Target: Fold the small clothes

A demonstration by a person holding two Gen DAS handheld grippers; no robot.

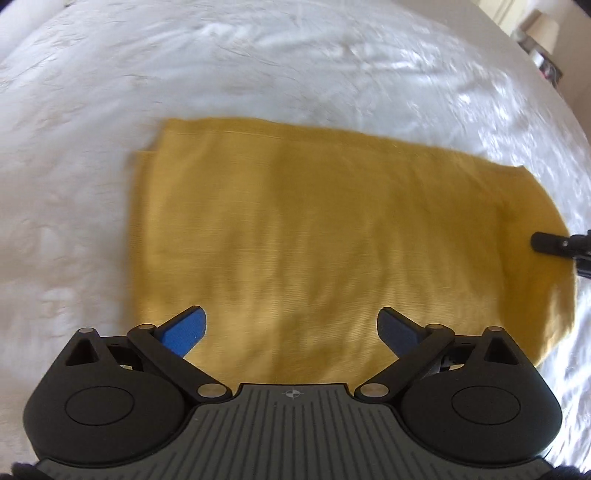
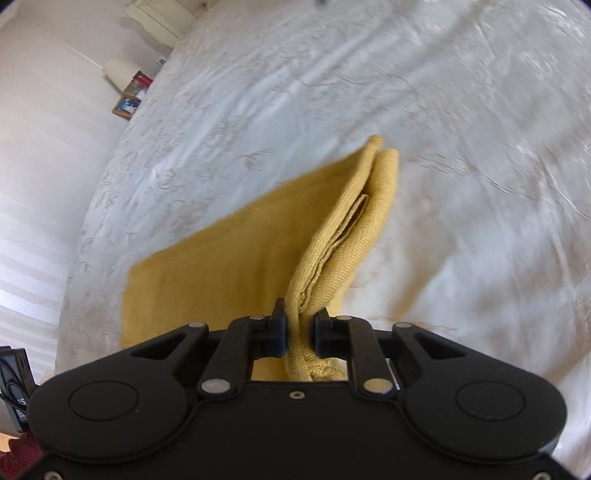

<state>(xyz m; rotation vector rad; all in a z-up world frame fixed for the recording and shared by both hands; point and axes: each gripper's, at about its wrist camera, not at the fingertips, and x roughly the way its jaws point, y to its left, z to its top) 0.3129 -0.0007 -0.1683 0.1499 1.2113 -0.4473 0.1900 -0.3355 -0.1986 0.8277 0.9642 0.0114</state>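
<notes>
A mustard-yellow knit garment (image 1: 314, 229) lies folded into a flat rectangle on a white bedspread (image 1: 258, 66). My left gripper (image 1: 291, 332) is open and empty, hovering over the garment's near edge, blue pads spread wide. My right gripper (image 2: 300, 332) is shut on the garment's layered edge (image 2: 347, 236) and lifts it off the bed, while the rest of the cloth (image 2: 221, 266) lies flat to the left. A black tip of the right gripper (image 1: 554, 243) shows at the garment's right end in the left wrist view.
The embroidered white bedspread (image 2: 443, 129) surrounds the garment. A bedside lamp (image 2: 118, 72), a picture frame (image 2: 126, 106) and small items stand beyond the bed's edge. The lamp (image 1: 543, 29) also shows at the top right of the left wrist view.
</notes>
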